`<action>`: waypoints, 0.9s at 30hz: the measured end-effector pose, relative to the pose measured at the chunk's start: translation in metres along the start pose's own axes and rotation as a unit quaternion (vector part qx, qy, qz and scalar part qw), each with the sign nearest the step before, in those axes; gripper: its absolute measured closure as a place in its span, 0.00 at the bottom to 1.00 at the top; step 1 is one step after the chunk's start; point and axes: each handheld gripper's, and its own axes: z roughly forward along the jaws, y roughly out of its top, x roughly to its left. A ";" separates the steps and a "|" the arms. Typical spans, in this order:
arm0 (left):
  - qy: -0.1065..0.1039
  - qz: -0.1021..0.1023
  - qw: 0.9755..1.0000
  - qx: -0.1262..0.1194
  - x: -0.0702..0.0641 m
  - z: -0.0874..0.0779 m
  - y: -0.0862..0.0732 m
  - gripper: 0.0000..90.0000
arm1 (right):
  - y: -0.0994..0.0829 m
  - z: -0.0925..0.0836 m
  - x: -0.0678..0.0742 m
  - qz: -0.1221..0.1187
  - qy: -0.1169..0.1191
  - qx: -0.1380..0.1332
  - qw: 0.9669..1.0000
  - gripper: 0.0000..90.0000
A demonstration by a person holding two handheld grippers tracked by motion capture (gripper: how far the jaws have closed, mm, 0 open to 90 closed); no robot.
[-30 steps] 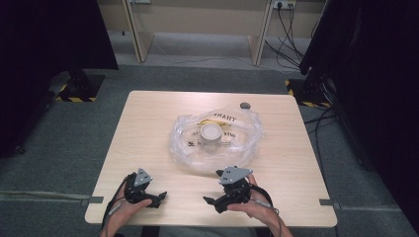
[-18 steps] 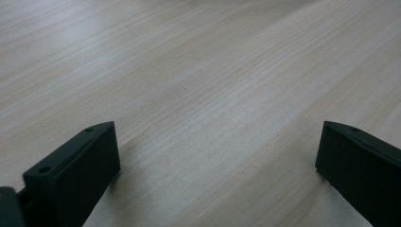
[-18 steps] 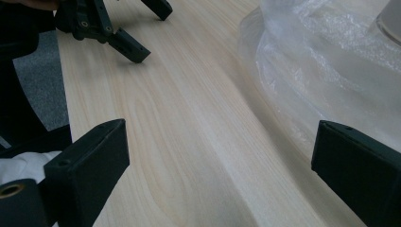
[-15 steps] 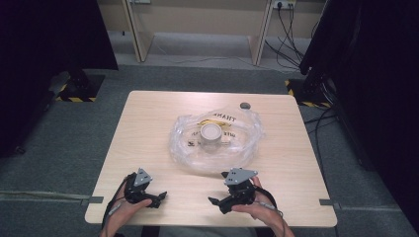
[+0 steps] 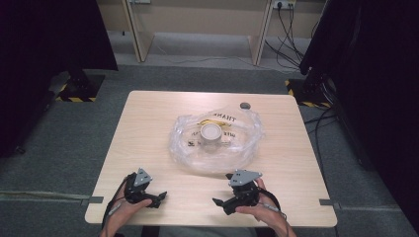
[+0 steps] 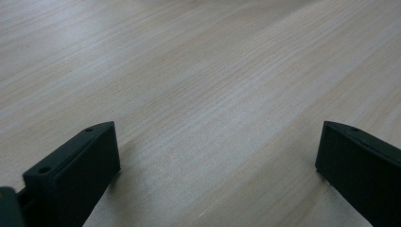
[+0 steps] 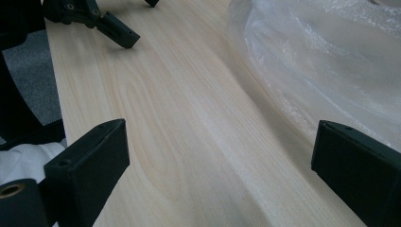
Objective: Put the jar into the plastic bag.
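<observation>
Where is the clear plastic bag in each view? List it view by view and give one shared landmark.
High view: plastic bag at the centre of the table.
Right gripper view: upper right, beyond the right-hand jaw.
Left gripper view: bare table wood between the open jaws.
Shared landmark: the left gripper, bottom left in the high view, top left in the right gripper view.

Left gripper (image 6: 215, 175): seen from its own camera, low over the counter; nothing is held.
Fingers (image 6: 75, 177): two, black, blocky, risen from the bottom corners; set wide apart, with bare wood between them.
Finger detail: small round holes are seen on the upper faces.
Counter (image 6: 203, 80): pale wood, grain run diagonally across the frame; surface bare.
Contact: tips appear close to or resting on the counter; which of the two cannot be told.
Shadow: a soft shadow is cast beside each finger.
</observation>
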 end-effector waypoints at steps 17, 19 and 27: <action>0.000 0.000 1.000 0.000 0.000 0.000 0.000 0.00 | -0.010 -0.007 -0.001 0.011 -0.004 0.000 1.000 0.06; 0.000 0.000 1.000 0.000 0.000 0.000 0.000 0.00 | -0.011 -0.007 -0.001 0.012 -0.004 0.001 1.000 0.06; 0.000 0.000 1.000 0.000 0.000 0.000 0.000 0.00 | -0.016 -0.009 0.000 0.018 -0.006 0.001 1.000 0.06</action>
